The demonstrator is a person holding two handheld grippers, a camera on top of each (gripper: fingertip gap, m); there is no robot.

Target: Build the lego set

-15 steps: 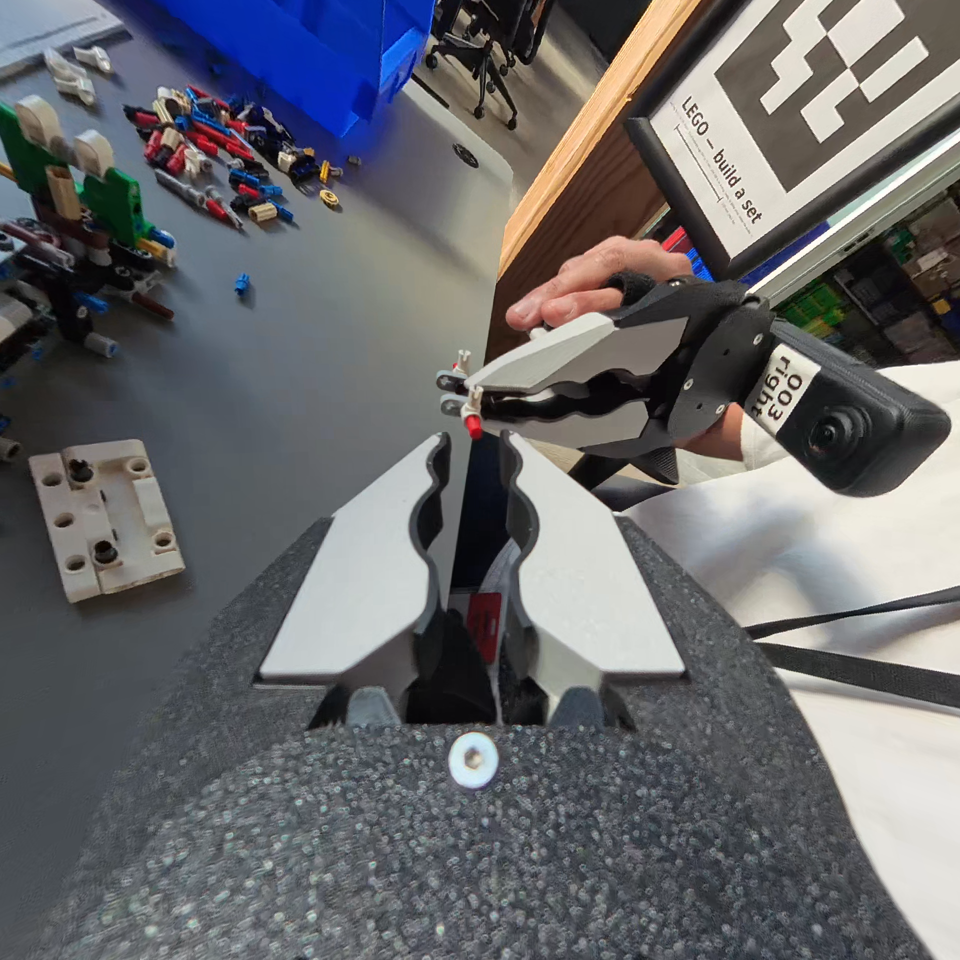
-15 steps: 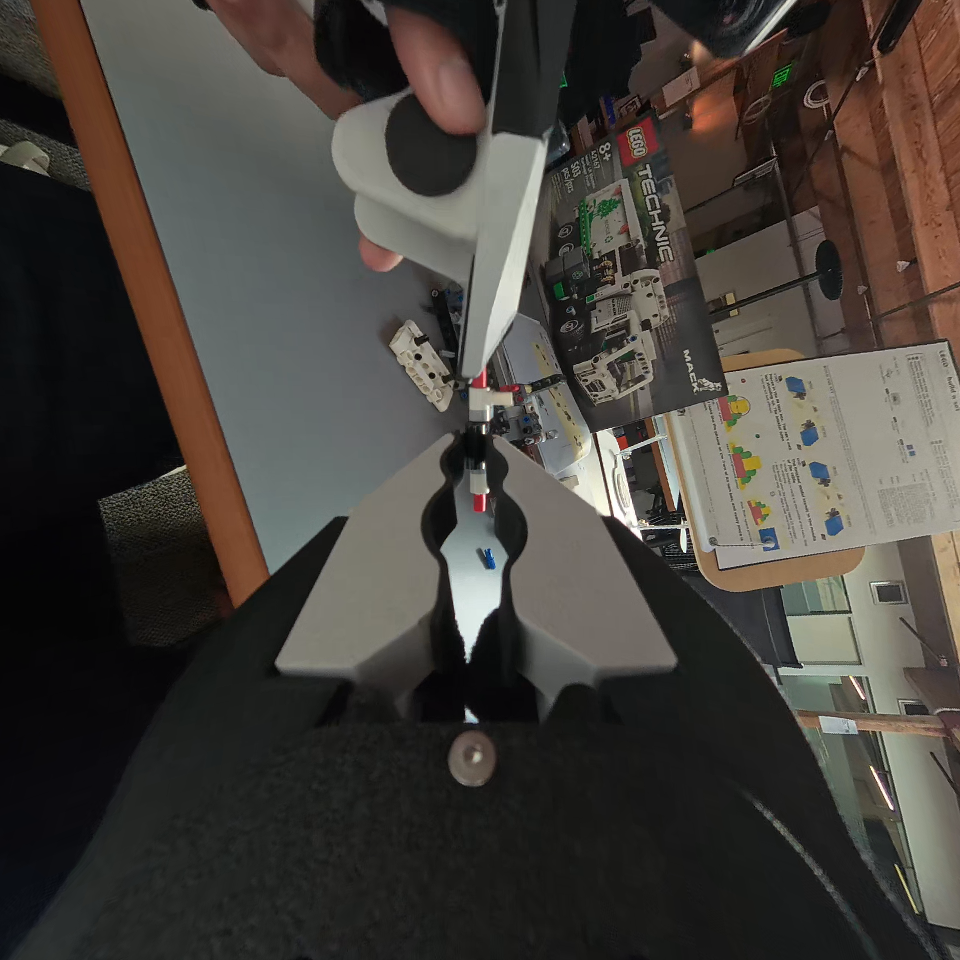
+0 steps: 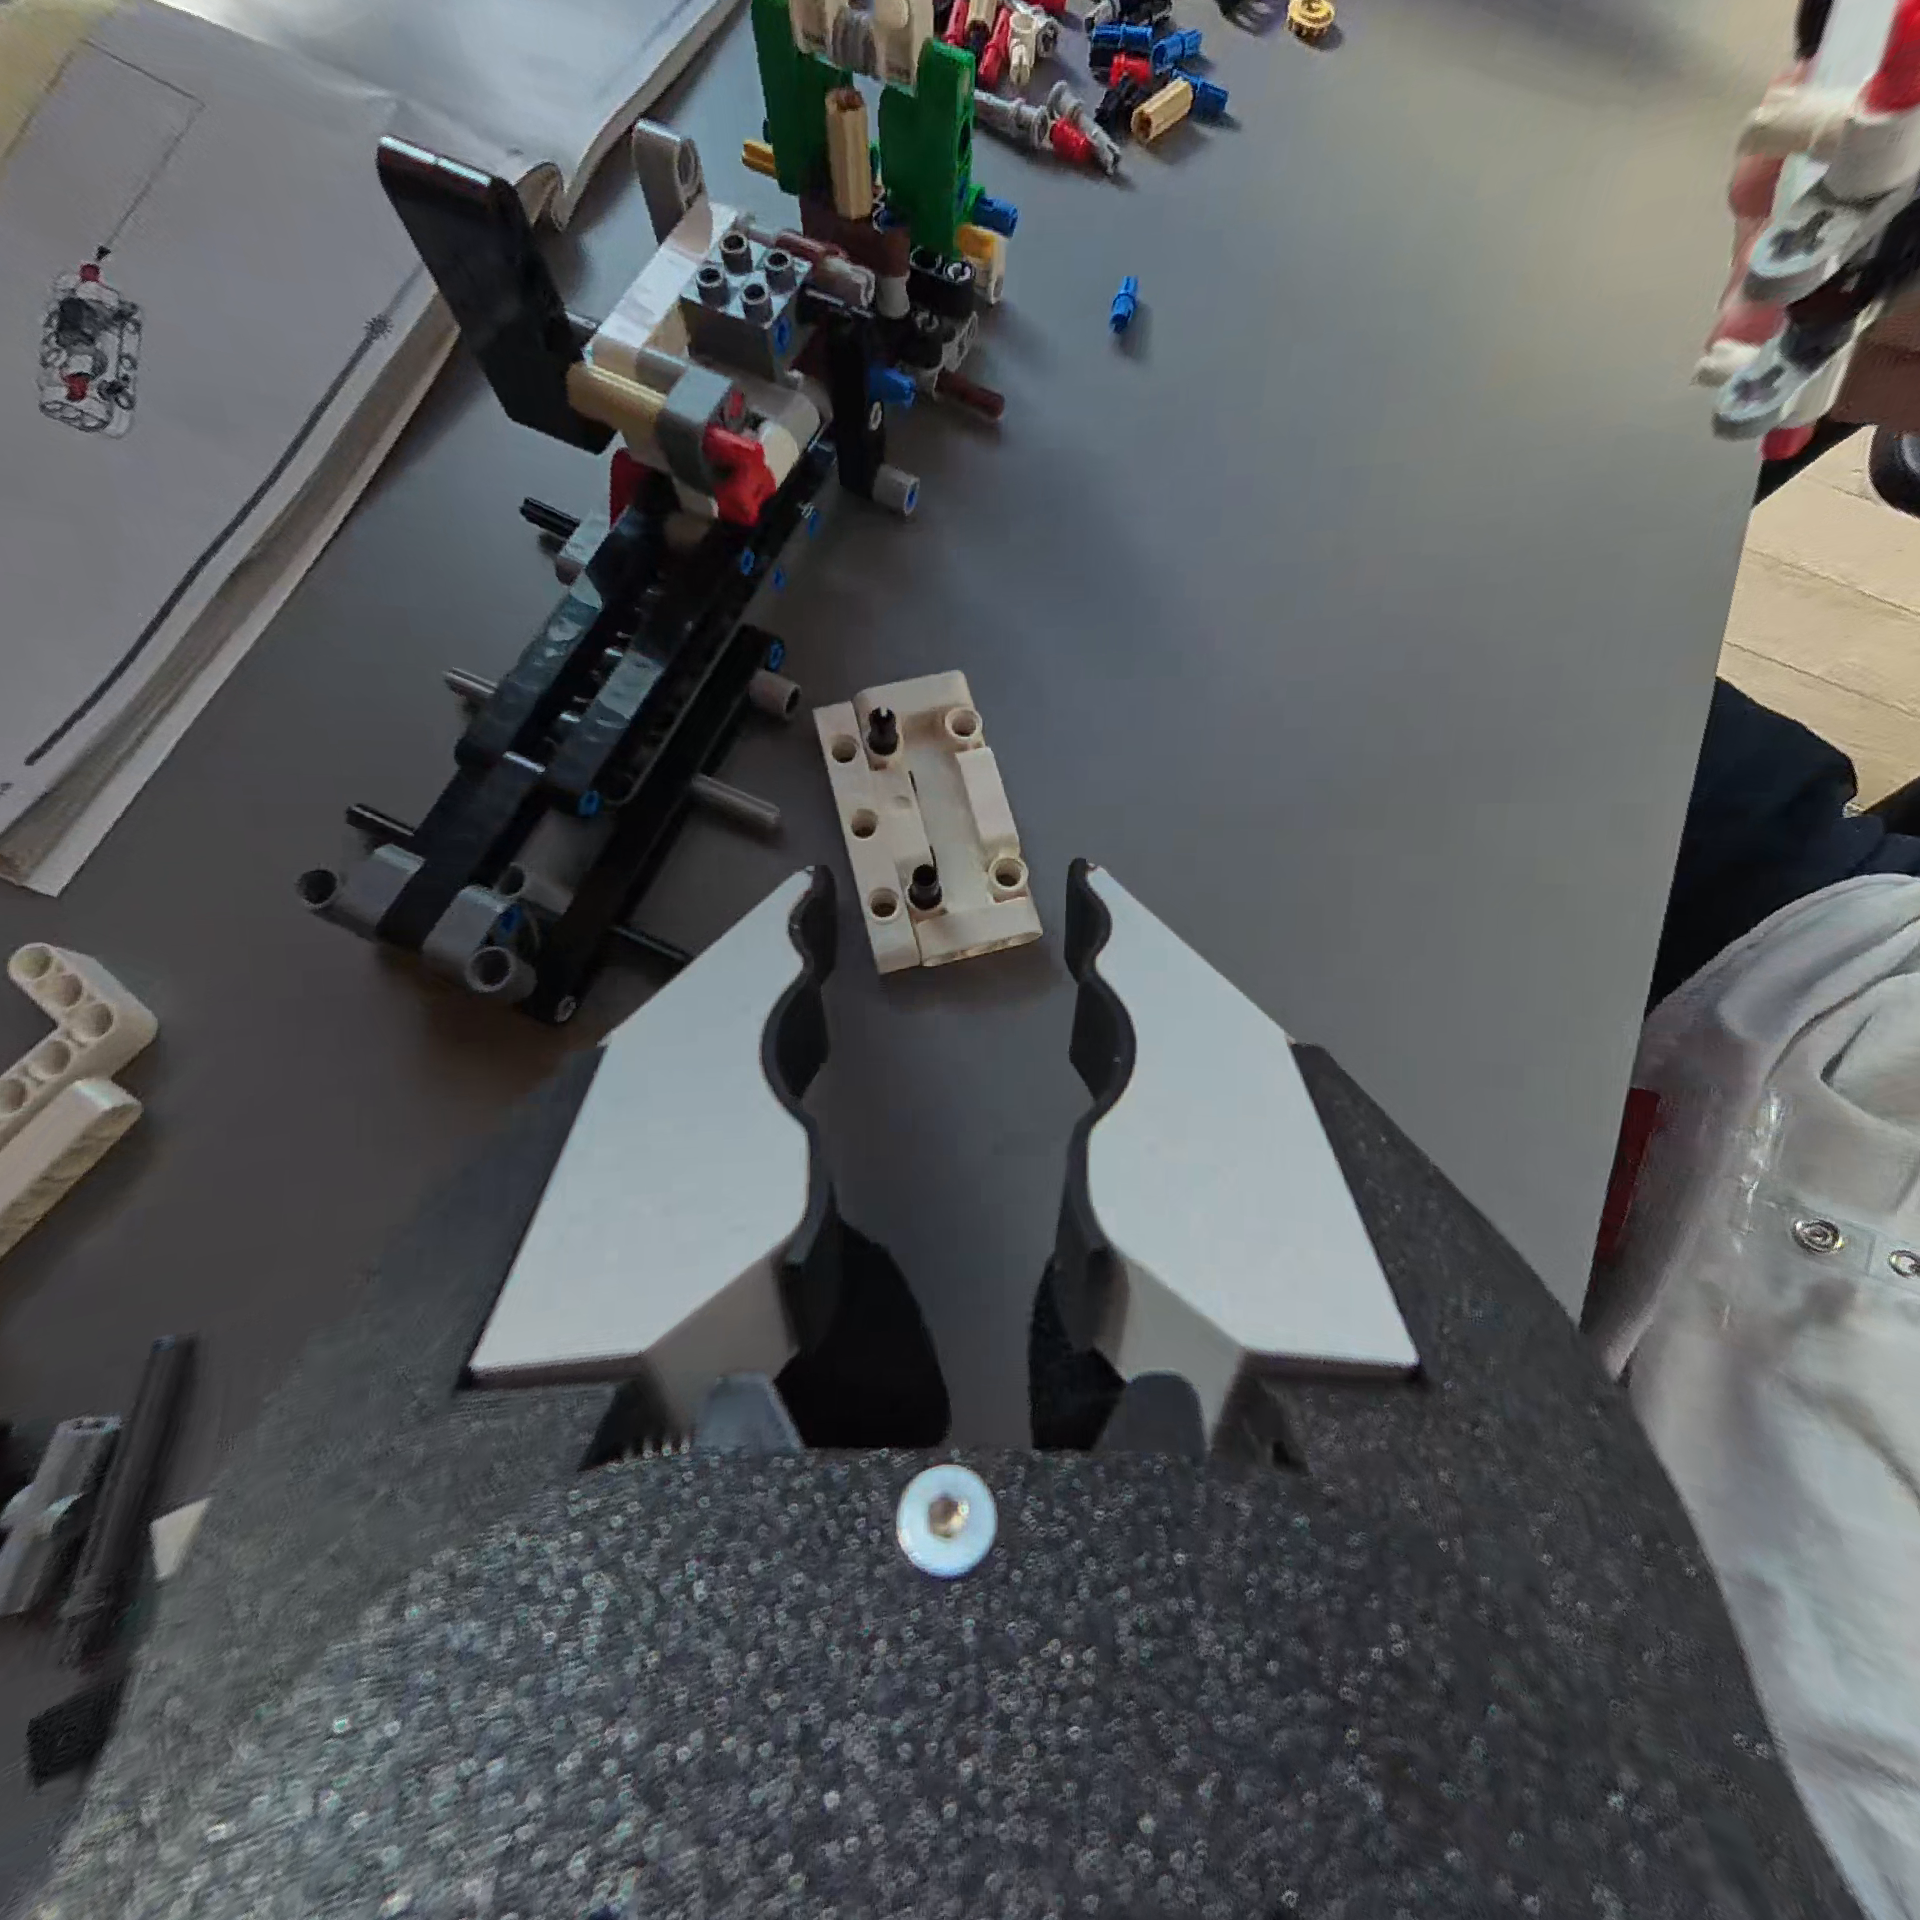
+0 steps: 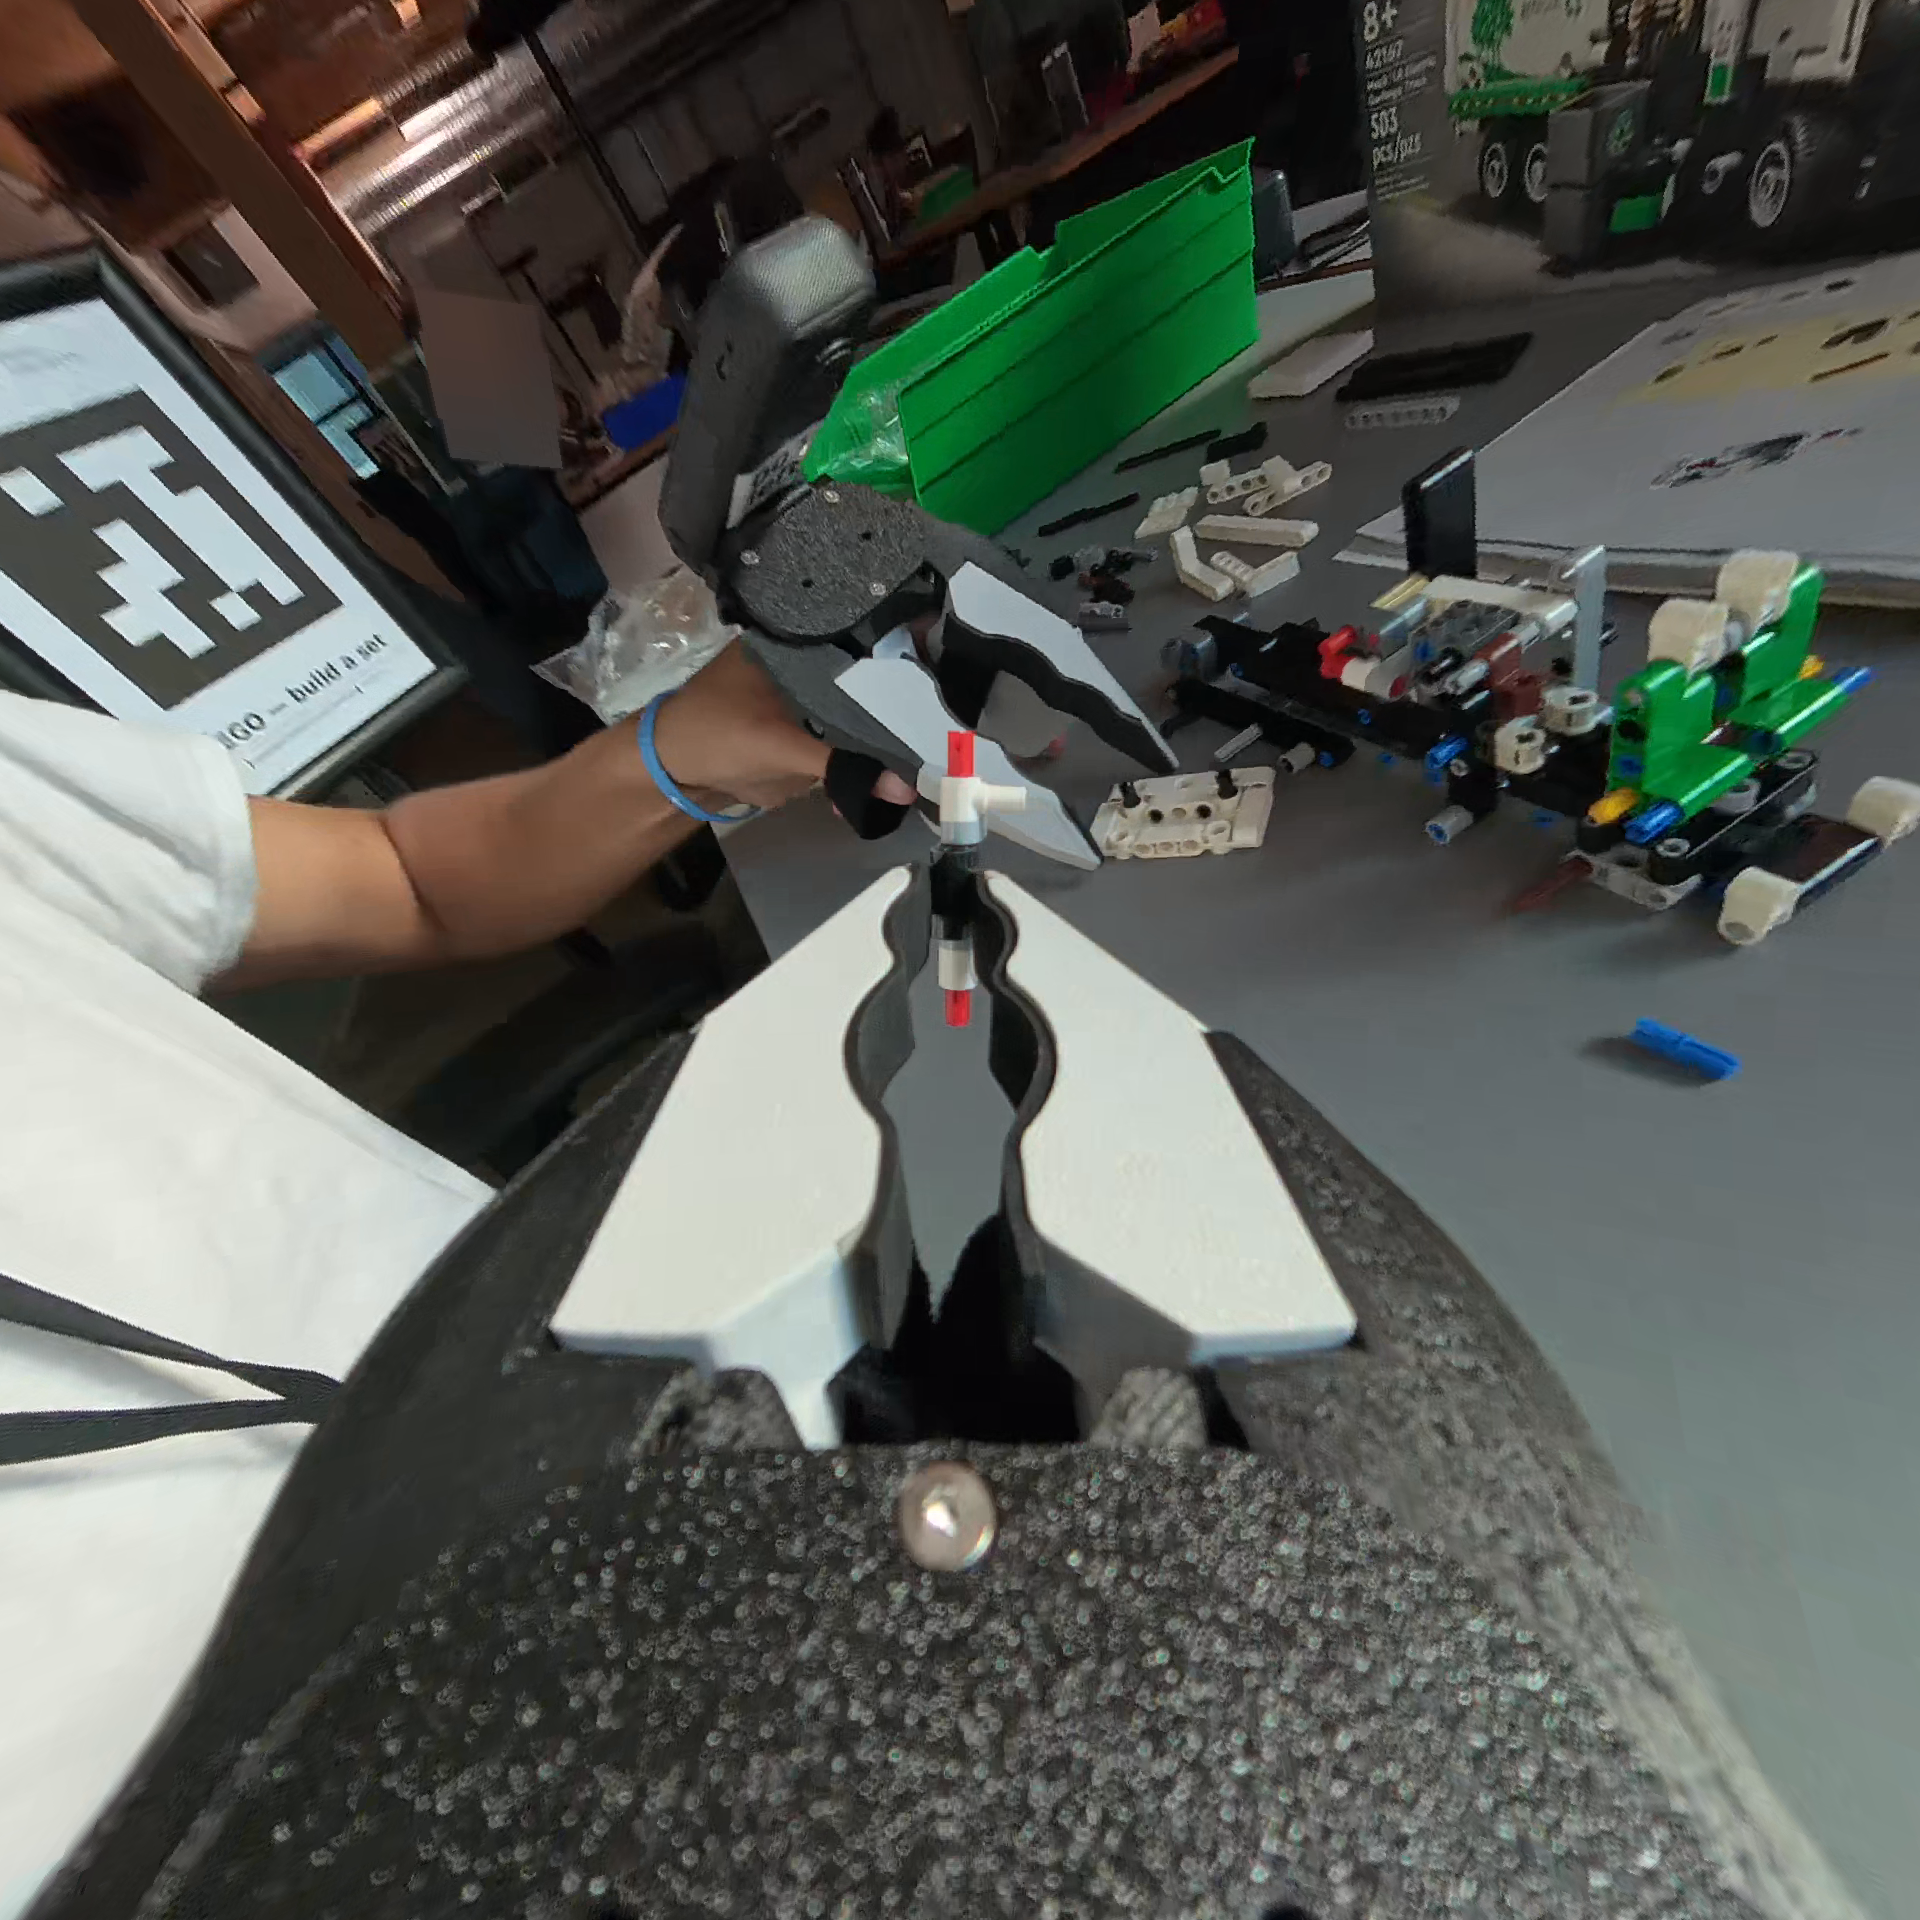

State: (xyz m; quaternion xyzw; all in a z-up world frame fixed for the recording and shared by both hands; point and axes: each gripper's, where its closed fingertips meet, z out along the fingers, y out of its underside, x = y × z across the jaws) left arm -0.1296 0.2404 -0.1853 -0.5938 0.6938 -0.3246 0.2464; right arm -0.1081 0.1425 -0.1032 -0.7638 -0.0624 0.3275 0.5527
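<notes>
Right tongs [image 4: 951,883] pinching a small red axle assembly [image 4: 954,821] at its black middle, held up off the tabletop [image 4: 1455,1143]. Left tongs [image 3: 945,883], half a second ago nearly shut beside that assembly, now spread and bare, over one cream plate [image 3: 925,821] with two black pins. Beyond: one part-built truck chassis [image 3: 644,623], one loose blue pin [image 3: 1122,303], one green bin [image 4: 1060,343].

Dark grey table [image 3: 1351,623] with cream plate [image 3: 925,831], half-built model [image 3: 644,582], perhaps a booklet [image 3: 208,312].
</notes>
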